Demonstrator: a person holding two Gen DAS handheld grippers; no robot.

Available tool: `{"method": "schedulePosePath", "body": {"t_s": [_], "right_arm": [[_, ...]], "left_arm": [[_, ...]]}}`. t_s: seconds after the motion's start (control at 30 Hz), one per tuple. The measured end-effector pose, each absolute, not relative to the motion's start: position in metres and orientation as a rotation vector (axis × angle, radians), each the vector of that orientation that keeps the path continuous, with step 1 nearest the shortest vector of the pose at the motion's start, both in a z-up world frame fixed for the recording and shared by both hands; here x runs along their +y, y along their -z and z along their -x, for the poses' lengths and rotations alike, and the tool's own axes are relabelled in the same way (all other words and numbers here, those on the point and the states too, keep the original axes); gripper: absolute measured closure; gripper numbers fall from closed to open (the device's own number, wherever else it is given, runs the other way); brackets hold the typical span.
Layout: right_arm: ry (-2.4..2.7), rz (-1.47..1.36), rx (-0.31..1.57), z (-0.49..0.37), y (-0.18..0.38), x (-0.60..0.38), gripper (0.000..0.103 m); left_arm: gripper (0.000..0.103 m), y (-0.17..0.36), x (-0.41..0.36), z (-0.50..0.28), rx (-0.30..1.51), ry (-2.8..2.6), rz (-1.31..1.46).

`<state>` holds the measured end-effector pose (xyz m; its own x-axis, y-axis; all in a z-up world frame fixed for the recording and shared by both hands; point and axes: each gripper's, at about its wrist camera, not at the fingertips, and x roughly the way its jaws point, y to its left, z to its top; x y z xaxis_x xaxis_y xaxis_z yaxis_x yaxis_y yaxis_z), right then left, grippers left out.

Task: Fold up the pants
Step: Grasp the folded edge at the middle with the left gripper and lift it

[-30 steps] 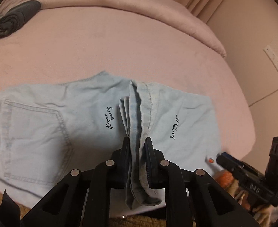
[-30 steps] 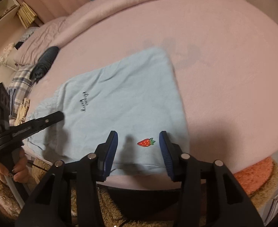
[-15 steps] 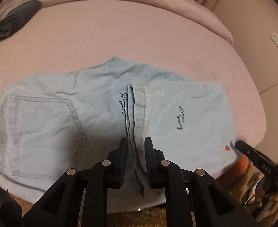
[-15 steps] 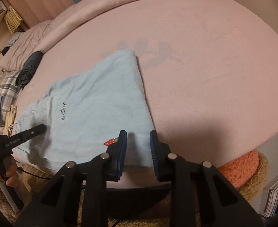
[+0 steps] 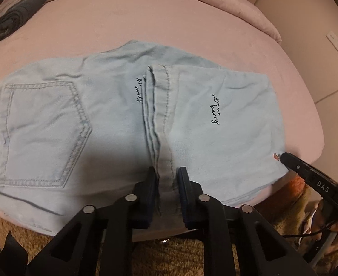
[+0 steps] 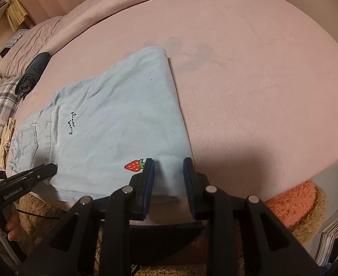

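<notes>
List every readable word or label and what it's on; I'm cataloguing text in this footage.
"straw berry": handwritten-style black script on the folded pants, also legible in the right wrist view.
A second black script beside the hem stack: partly hidden, unreadable.
"DAS": on the right claw's finger.
"GenRobot.AI": on the left claw's finger.

Each gripper, left (image 5: 166,176) and right (image 6: 169,168), is matte black plastic with angular, triangular-cutout arms, round silver screw heads along the linkage, and flat fingers faced with ribbed dark-blue pads (image 6: 149,179). Seen from the side, the right one carries white "DAS" lettering, the left one "GenRobot.AI", and a thin black cable trails below each. The hand (image 6: 10,226) on the left handle shows bare skin and dark-painted nails.
</notes>
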<state>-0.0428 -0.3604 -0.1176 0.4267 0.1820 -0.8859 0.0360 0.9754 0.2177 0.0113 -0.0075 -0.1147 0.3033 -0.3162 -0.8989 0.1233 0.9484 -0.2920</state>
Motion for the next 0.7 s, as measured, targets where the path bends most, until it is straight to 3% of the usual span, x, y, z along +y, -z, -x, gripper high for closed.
{"method": "schedulePosePath", "body": {"t_s": [0.7], "right_arm": [[-0.087,-0.223,1.140,0.038,0.117,-0.357,0.076]], "left_arm": [[0.087,0.104,-0.005,-0.015,1.212,0.302,0.168]]}}
